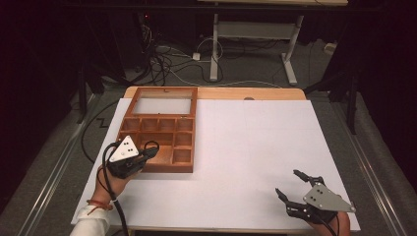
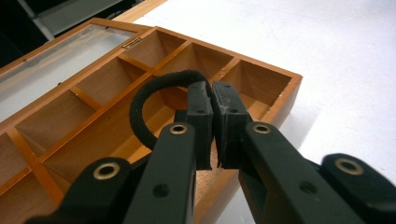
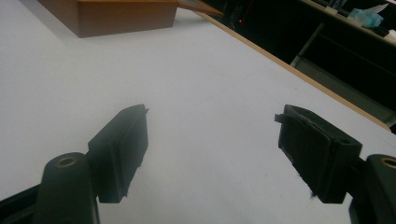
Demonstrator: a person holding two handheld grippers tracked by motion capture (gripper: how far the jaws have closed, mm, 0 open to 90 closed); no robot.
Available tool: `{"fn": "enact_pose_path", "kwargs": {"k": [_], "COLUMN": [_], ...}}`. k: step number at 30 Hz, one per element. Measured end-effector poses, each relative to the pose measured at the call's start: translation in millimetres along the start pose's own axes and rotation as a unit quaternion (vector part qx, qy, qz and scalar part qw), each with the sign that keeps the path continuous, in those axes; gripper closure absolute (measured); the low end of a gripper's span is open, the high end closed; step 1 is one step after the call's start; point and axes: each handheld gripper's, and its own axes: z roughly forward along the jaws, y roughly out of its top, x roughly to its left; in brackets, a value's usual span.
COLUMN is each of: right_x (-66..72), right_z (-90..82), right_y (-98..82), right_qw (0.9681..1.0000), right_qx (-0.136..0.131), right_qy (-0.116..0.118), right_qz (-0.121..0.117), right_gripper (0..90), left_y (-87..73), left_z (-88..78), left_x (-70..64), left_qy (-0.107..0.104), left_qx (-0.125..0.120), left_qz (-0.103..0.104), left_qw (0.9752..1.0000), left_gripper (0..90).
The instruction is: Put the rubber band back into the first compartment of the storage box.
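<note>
High view: left gripper [image 1: 146,153], its jaws clamped on a black hair tie [image 2: 154,100], hangs over the near compartments of the wooden box [image 1: 184,169] at the table's [image 1: 246,147] left. Far right, right gripper [image 1: 290,186] hovers above bare tabletop, jaws apart.

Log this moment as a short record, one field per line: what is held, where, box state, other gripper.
held item: black hair tie, a loop pinched in the left gripper
position: above the wooden compartment box, at its near left part
box: lid open, the compartments in view empty
right gripper: open, nothing between its jaws, over the white table cover
</note>
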Motion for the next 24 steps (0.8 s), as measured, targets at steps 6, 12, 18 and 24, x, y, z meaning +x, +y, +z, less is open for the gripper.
{"fn": "enact_pose_path", "kwargs": {"k": [6, 12, 18, 24], "right_x": [0.0, -2.0, -2.7, -2.2], "right_z": [-0.1, -1.1, 0.4, 0.3], "right_y": [0.1, -0.1, -0.9, -1.3], "right_qw": [1.0000, 1.0000, 1.0000, 1.0000], "right_qx": [0.000, -0.001, 0.002, -0.001], "right_qy": [-0.001, -0.003, -0.001, 0.004], "right_qz": [0.002, 0.002, 0.003, 0.000], "right_gripper": [24.8, 24.8, 25.0, 25.2], "left_y": [2.9, 8.2, 15.3, 21.9], "left_z": [2.1, 8.0, 16.0, 21.0], "left_x": [11.6, 25.7, 44.4, 65.9], "left_qy": [0.005, 0.009, 0.015, 0.025], "left_qx": [0.010, 0.023, 0.037, 0.050], "left_qz": [-0.008, -0.017, -0.034, -0.055], "left_qw": [0.9999, 0.9996, 0.9986, 0.9969], "left_gripper": [84.0, 84.0, 84.0, 84.0]}}
